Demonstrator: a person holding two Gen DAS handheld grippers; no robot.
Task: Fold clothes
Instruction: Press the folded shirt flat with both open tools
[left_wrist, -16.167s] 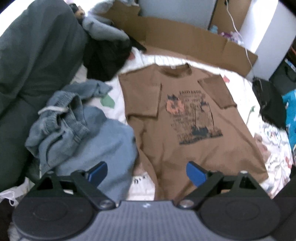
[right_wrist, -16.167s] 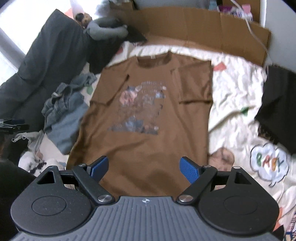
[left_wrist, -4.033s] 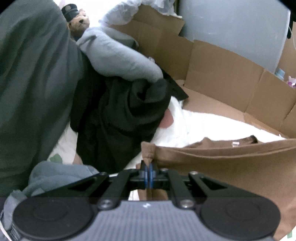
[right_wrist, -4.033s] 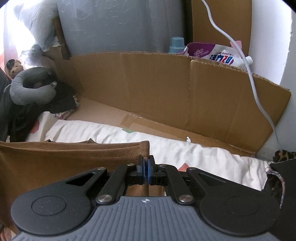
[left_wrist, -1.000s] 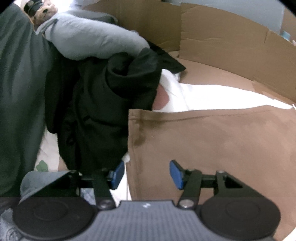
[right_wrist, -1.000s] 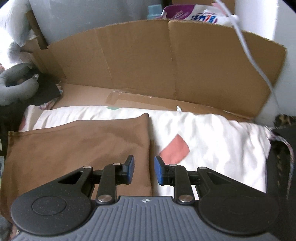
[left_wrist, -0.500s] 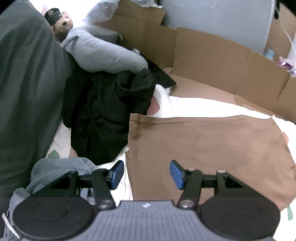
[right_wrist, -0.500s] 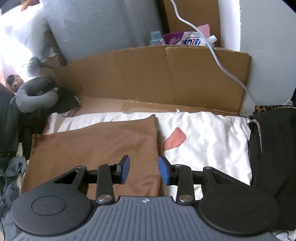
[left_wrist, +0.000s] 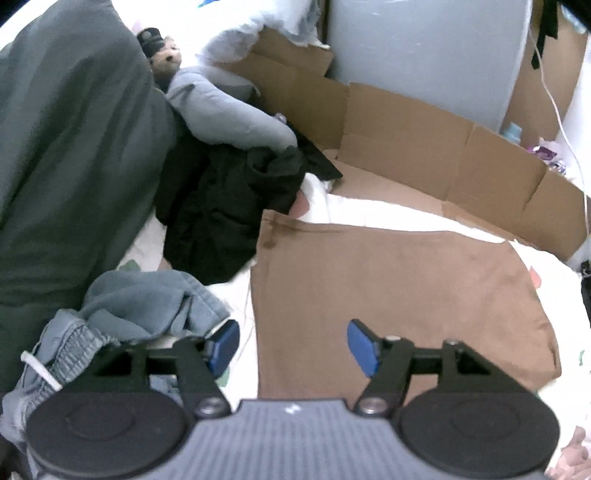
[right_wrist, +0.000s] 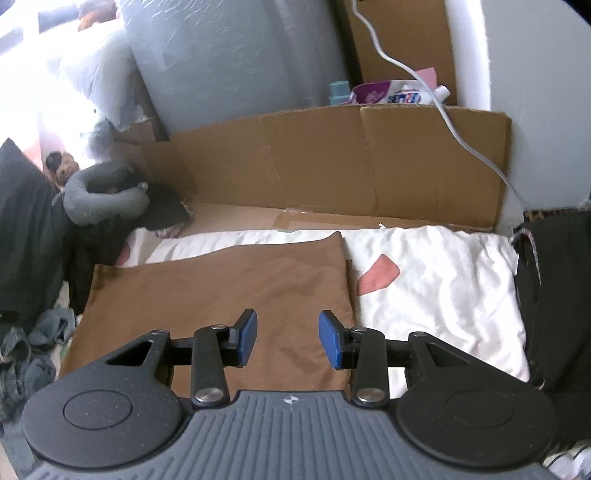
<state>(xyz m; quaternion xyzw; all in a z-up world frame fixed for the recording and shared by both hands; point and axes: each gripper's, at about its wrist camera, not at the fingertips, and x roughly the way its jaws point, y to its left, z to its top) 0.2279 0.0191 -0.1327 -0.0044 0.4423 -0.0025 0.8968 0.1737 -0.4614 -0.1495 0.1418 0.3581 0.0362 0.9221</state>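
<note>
Both tongs, left (left_wrist: 293, 345) and right (right_wrist: 287, 338), gape empty above the folded brown shirt (left_wrist: 388, 295) on the white sheet (right_wrist: 436, 288).

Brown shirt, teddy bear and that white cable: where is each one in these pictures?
Brown shirt (left_wrist: 388, 288), left wrist view, middle of the folded cloth.
Teddy bear (left_wrist: 166, 59), left wrist view, on its face.
White cable (right_wrist: 458, 136), right wrist view, where it crosses the cardboard.

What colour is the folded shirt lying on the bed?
Plain brown shirt, seen best in the right wrist view.
</note>
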